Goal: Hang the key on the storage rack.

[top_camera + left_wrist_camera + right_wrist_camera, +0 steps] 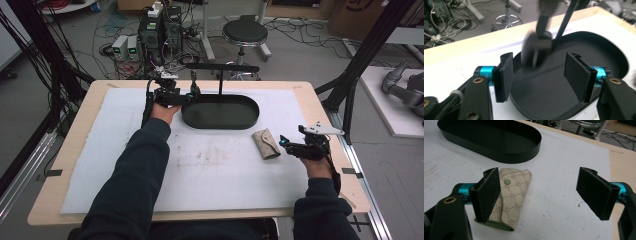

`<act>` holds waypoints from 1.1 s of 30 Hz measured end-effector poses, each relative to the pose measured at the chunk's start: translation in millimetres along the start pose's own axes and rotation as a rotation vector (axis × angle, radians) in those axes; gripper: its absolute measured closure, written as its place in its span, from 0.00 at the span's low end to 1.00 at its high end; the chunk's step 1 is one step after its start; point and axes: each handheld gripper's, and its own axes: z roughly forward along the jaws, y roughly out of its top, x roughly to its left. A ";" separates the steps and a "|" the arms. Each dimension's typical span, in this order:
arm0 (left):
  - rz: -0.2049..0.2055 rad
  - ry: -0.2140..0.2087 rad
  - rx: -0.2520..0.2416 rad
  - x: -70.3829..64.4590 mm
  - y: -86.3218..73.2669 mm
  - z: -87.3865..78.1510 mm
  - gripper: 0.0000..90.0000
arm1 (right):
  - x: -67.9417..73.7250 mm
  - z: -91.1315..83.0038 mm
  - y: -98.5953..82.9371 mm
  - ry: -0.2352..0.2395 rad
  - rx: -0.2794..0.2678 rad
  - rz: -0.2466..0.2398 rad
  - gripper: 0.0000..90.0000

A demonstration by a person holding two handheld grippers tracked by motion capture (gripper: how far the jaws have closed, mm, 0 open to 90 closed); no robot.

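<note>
Your right gripper has its jaws wide open and holds nothing. One pad stands just in front of the little beige pouch, maybe touching its edge; I cannot tell for sure. The pouch lies flat on the white mat, with its snap button up, near the right end of the black oval tray.

Your left gripper is open too, and empty. Its jaws sit over the left end of the tray. A small dark thing hangs from the black stand just in front of them. It is blurry, so I cannot say what it is.

It looks like you are at the picking-up step. Next, move the right gripper so the pouch sits between both pads. Then squeeze gently and lift it.
</note>
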 end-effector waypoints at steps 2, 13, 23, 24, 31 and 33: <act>-0.002 -0.004 -0.021 -0.7 -0.3 -4.9 0.42 | 0.6 0.0 0.2 -0.002 0.002 0.002 0.22; 0.034 -0.103 -0.174 -1.3 -24.9 -48.5 0.25 | -0.2 1.2 -0.4 -0.001 0.004 -0.001 0.22; 0.183 -0.115 -0.302 -9.6 -69.7 -100.6 0.25 | 8.1 10.2 1.5 0.036 0.009 -0.034 0.22; 0.186 -0.105 -0.300 -7.6 -76.4 -103.7 0.25 | 8.7 10.5 1.6 0.038 0.010 -0.039 0.22; 0.097 -0.046 -0.301 10.8 -103.5 -119.7 0.21 | 10.7 13.9 2.3 0.034 0.024 -0.037 0.22; 0.074 -0.040 -0.313 15.8 -107.3 -124.9 0.21 | 10.9 15.1 2.7 0.038 0.022 -0.037 0.22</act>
